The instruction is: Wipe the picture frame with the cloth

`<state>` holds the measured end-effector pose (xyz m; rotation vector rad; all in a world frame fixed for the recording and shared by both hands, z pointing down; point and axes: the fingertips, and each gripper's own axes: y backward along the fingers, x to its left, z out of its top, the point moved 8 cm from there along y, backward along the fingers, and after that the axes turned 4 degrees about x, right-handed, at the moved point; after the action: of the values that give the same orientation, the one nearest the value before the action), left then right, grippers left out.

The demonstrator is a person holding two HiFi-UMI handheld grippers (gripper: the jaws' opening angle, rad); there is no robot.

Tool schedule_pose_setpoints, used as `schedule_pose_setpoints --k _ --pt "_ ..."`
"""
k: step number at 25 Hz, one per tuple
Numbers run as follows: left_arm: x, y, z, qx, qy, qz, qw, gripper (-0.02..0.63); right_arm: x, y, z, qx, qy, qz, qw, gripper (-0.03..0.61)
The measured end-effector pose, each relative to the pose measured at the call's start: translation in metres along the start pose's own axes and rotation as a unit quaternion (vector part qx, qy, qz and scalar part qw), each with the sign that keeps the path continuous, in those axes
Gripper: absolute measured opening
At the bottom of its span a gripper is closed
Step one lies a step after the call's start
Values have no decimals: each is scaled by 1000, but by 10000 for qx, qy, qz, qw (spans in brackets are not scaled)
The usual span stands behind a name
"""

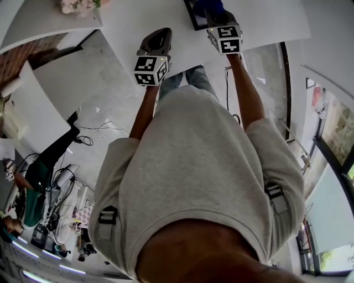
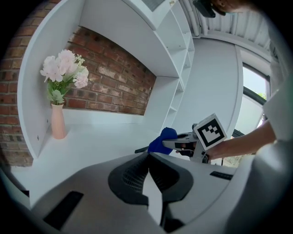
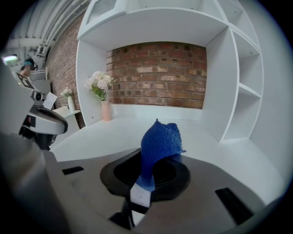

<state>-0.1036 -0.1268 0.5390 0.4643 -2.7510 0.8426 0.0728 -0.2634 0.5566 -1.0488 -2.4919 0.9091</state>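
Right gripper, cloth pinched between fingers, frame seemingly beyond

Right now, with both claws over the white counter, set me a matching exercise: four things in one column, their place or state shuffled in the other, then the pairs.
Things
1. blue cloth
2. pink vase
3. left claw
4. picture frame

Place or state
A. shut, nothing in it
B. dark-edged, lying on the white counter
C. holds pale flowers, by the brick wall
D. clamped in the right claw

Pairs: 1-D, 2-C, 3-A, 4-B
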Motion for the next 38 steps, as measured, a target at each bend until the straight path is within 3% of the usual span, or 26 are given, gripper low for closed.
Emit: schedule_pose_setpoints --k 8,15,38 --pt "23 23 -5 -80 209 356 9991 18 8 -42 36 -92 342 164 9992 58" --pt "37 34 -13 -86 349 517 9980 18 20 -63 31 122 395 276 9988 58" --pt "17 17 -10 31 90 105 9999 18 37 -13 -15 248 156 224 9993 58"
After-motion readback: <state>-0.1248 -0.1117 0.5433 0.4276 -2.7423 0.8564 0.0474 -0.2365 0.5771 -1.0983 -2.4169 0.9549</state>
